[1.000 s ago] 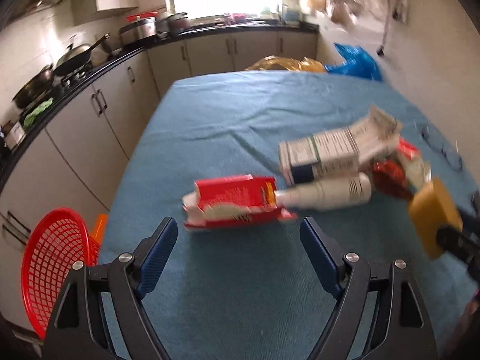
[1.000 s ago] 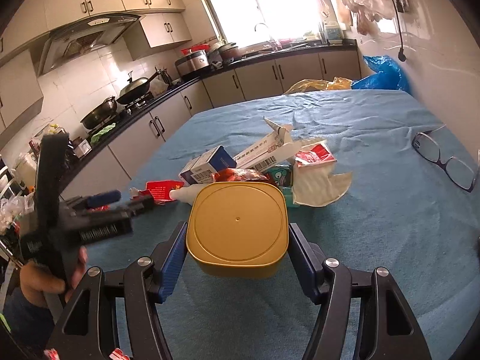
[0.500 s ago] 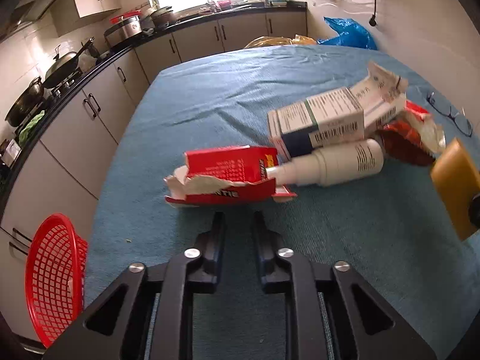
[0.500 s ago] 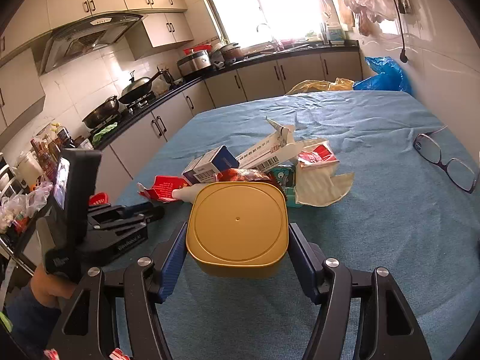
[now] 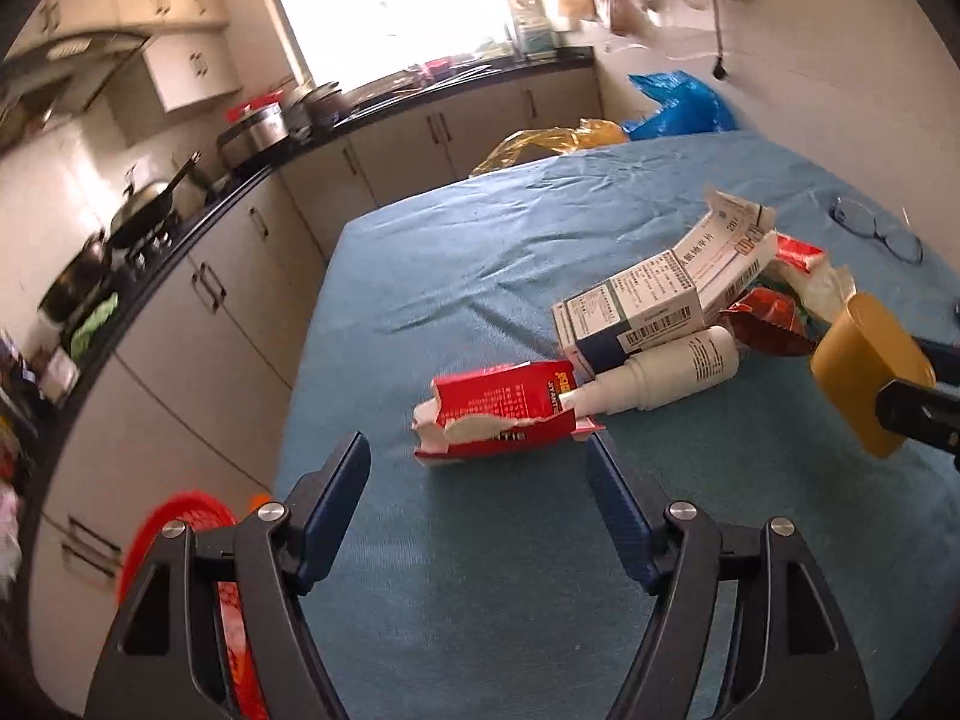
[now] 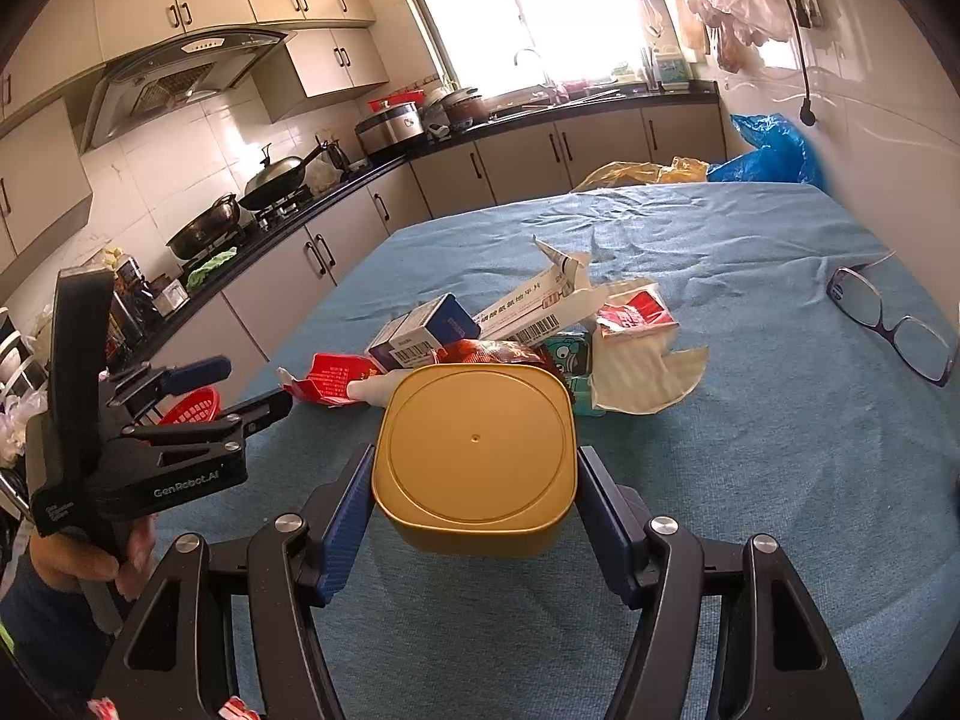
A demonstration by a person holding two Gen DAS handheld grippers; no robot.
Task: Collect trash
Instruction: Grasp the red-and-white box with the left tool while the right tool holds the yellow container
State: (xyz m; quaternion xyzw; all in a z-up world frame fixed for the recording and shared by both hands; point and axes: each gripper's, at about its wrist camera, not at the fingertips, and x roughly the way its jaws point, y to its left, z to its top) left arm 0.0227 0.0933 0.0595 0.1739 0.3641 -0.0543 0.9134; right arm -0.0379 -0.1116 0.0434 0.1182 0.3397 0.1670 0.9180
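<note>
A pile of trash lies on the blue table: a torn red carton (image 5: 498,417) (image 6: 333,377), a white bottle (image 5: 660,375), a white and blue medicine box (image 5: 636,312) (image 6: 429,327), a long white box (image 6: 540,300), red wrappers (image 5: 768,321) and torn paper (image 6: 642,369). My left gripper (image 5: 477,501) is open and empty, just short of the red carton; it also shows in the right wrist view (image 6: 204,384). My right gripper (image 6: 474,498) is shut on a gold square tin (image 6: 474,450) (image 5: 867,372), held above the table near the pile.
A red basket (image 5: 180,546) (image 6: 192,408) sits below the table's left edge. Glasses (image 6: 894,324) (image 5: 876,228) lie at the table's right. Yellow (image 6: 642,171) and blue (image 6: 768,147) bags sit at the far end. Kitchen counters with pans run along the left.
My left gripper was open, shut half a second ago, and is open again, close to the red carton. My right gripper keeps hold of the gold tin, nearly still.
</note>
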